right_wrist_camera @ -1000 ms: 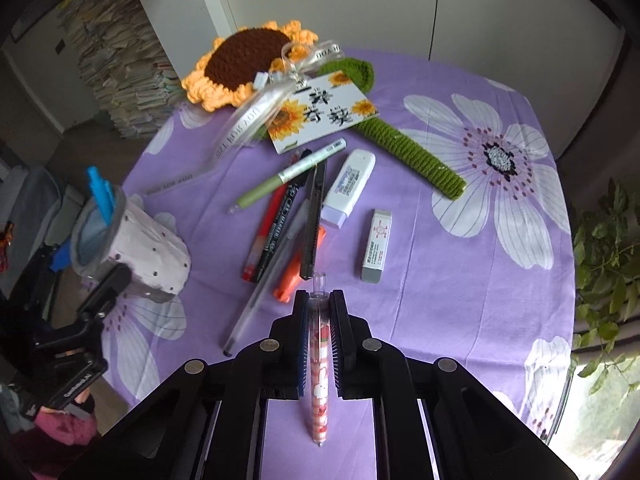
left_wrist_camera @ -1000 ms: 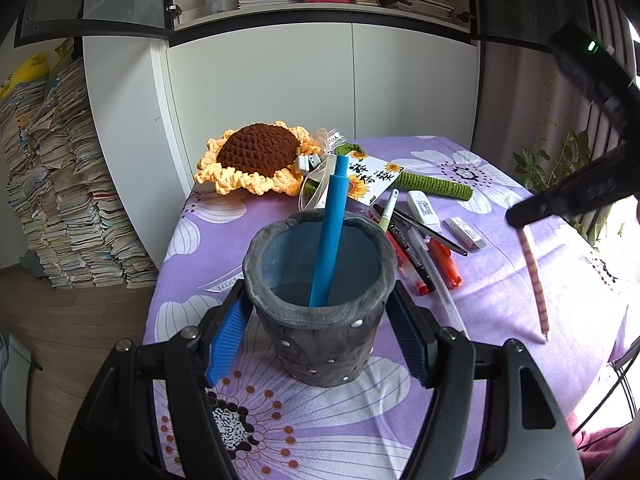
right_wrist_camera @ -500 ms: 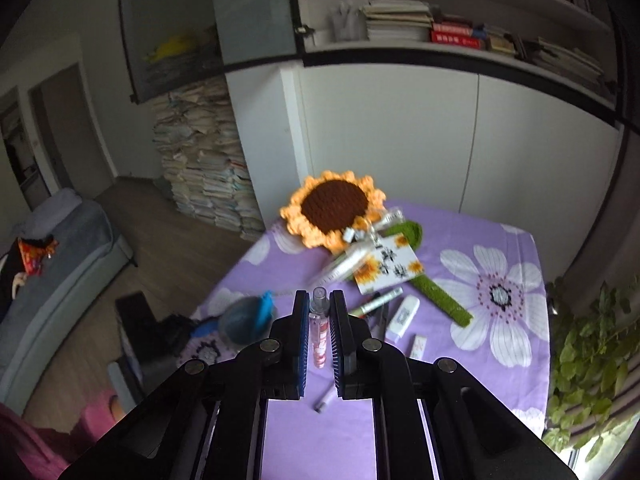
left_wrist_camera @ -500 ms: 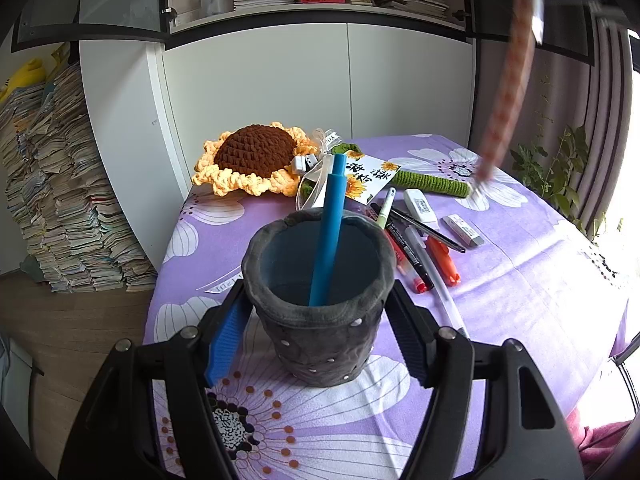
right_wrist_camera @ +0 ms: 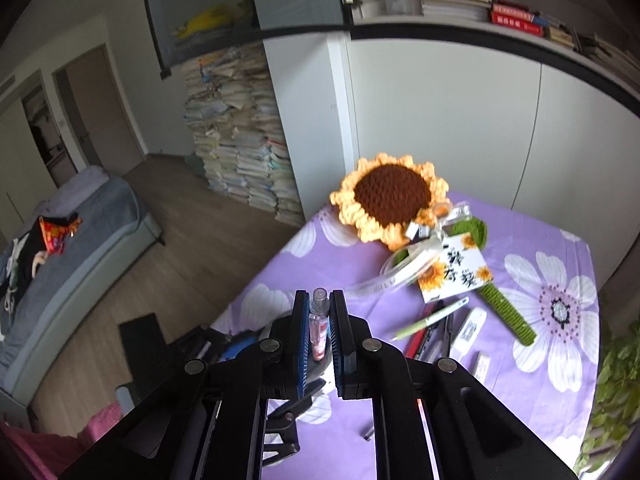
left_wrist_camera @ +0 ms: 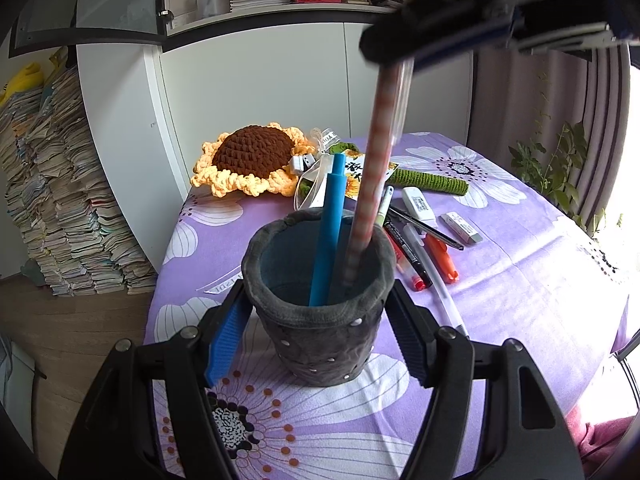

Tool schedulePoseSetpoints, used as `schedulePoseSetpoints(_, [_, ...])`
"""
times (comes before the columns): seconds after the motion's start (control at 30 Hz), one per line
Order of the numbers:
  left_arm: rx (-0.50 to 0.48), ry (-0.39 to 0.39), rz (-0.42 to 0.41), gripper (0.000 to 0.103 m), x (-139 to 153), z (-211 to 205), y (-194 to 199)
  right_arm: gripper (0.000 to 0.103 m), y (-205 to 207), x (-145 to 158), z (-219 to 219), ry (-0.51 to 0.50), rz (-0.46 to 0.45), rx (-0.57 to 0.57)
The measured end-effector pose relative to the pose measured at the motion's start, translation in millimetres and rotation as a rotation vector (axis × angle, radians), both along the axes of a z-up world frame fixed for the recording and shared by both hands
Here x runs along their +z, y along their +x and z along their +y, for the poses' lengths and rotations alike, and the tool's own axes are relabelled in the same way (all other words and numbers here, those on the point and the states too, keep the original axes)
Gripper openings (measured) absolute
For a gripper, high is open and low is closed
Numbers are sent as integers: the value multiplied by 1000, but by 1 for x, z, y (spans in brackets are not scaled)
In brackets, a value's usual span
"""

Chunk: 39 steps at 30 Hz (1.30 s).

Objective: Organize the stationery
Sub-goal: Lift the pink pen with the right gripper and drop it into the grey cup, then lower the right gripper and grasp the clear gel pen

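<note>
Nearest you, your left hand-held gripper [left_wrist_camera: 320, 332] has its blue pads [left_wrist_camera: 224, 344] pressed to either side of the dark grey pen cup [left_wrist_camera: 320, 320], holding it upright on the bench [left_wrist_camera: 520, 300]. A blue pen [left_wrist_camera: 330, 232] already stands inside, leaning on the far rim. Above it, your right hand-held gripper [right_wrist_camera: 319, 336] is clamped on the pink patterned pen [left_wrist_camera: 370, 184], which hangs steeply with its lower tip just inside the cup's mouth, beside the blue pen. So the step in hand looks like dropping this pen into the cup, and it seems nearly done. The next move calls for lowering the pen a little deeper so it cannot tip out, then letting the right jaws part while the left keeps the cup from sliding. Watch the soft rim: a sideways nudge could fold it or knock the blue pen. Beyond the cup, the loose pens [left_wrist_camera: 416, 248], a white correction tape [left_wrist_camera: 418, 204] and an eraser [left_wrist_camera: 460, 227] lie together on the purple cloth, waiting their turn; the pens look like the next pick. Farther back rests the crochet sunflower [left_wrist_camera: 252, 156] with its card.
</note>
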<state>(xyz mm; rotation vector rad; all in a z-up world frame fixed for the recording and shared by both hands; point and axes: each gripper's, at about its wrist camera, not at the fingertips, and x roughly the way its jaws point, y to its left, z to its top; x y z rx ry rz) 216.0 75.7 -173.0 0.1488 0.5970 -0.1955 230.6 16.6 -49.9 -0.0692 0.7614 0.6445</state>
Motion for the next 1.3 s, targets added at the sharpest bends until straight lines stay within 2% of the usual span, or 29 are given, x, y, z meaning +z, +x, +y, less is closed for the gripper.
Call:
schedulePoseSetpoints(0.3, [-1,14,-6,67,0,-3,-1,11,13,-37,5,-43,123,21])
schedulePoseSetpoints(0.47, [-3,16,-2,67,0,-3,-1,11,17,-44,1,-33,168,26])
schedulePoseSetpoints(0.73, [1,12,3,67,-1,-1,0,11,6,-45,-43,28,192,-64])
schedulePoseSetpoints(0.83, [5,14,2,68,-1,-2,0,12,12,-68,-59,-29,255,-135])
schedulePoseSetpoints(0.93, [8,16,3,68,-1,-3,0,12,22,-110,-64,-146,353,-211])
schedulePoseSetpoints(1.0, [10,15,7,68,0,-3,0,12,24,-136,-61,-198,410,-218])
schedulePoseSetpoints(1.1, [16,13,12,68,0,-3,0,12,24,-157,-56,-201,464,-207])
schedulePoseSetpoints(1.17, [19,15,11,68,0,-3,0,12,24,-159,-55,-192,468,-212])
schedulePoseSetpoints(1.23, [20,15,8,68,-1,-3,-1,15,25,-158,-55,-206,456,-225])
schedulePoseSetpoints(1.3, [21,14,8,68,-1,-3,-2,35,25,-156,-55,-216,436,-243])
